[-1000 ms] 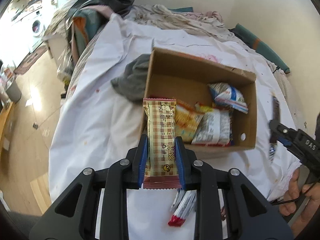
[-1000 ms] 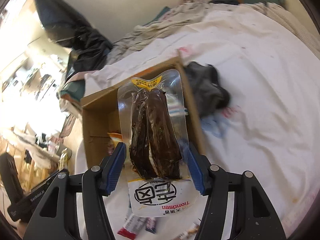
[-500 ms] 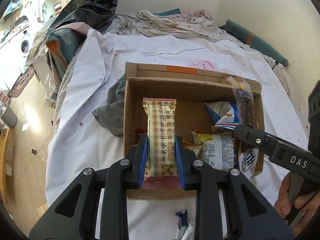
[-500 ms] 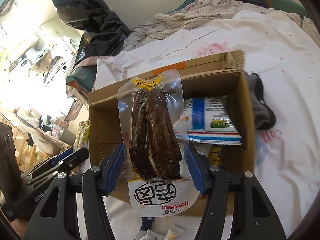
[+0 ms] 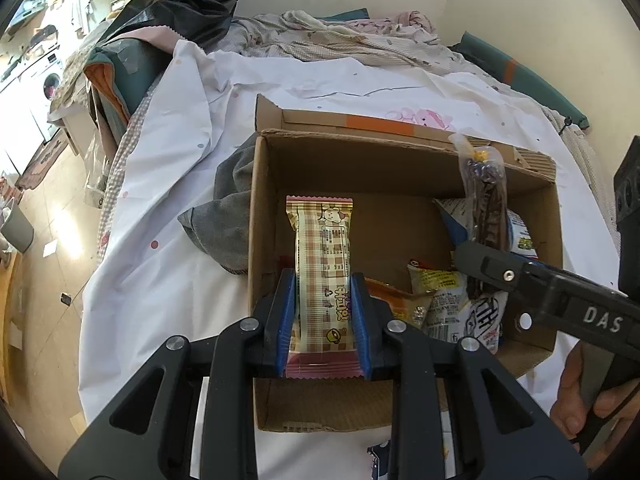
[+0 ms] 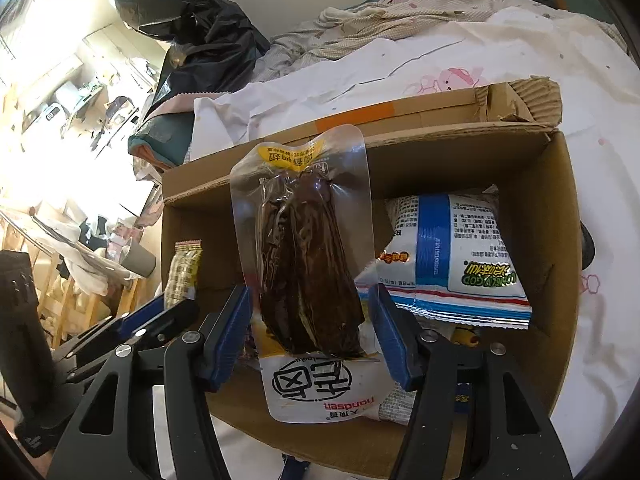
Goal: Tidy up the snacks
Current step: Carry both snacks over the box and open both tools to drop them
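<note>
The left gripper (image 5: 323, 316) squeezes a checked wafer bar (image 5: 322, 276) over the cardboard box (image 5: 400, 164). The right gripper (image 6: 310, 332) squeezes a clear pouch of dark meat (image 6: 308, 264) there too. Both crowd together, so they might bump, and a snack could fall outside.

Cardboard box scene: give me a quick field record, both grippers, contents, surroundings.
left gripper: shut on plaid snack bar, over the box's left side
right gripper: shut on clear pouch of dark snack, over the box
cardboard box: open, flaps up, on white sheet
box contents: blue-and-white bag, several smaller packets
beside box: grey cloth against its left wall
</note>
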The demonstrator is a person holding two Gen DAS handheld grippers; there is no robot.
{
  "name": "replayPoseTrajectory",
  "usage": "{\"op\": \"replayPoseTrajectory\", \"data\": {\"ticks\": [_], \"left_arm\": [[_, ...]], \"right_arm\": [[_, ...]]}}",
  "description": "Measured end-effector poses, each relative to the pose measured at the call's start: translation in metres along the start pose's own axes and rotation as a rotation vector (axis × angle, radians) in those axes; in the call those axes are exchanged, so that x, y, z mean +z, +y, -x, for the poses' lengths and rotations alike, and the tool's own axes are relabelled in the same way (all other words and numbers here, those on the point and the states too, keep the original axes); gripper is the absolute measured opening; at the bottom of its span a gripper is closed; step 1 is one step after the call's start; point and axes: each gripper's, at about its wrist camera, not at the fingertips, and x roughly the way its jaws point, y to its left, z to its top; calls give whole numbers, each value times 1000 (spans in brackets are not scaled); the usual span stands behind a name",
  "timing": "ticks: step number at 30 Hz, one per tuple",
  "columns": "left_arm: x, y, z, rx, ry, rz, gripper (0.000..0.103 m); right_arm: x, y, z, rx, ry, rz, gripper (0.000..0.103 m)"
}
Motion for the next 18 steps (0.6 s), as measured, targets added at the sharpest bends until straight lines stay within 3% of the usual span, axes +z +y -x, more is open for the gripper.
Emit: {"op": "replayPoseTrajectory", "data": {"ticks": [18], "left_arm": [[-1,-1,3,-5,-7,12,24]], "right_arm": [[0,3,0,52,-9,-9,66]]}}
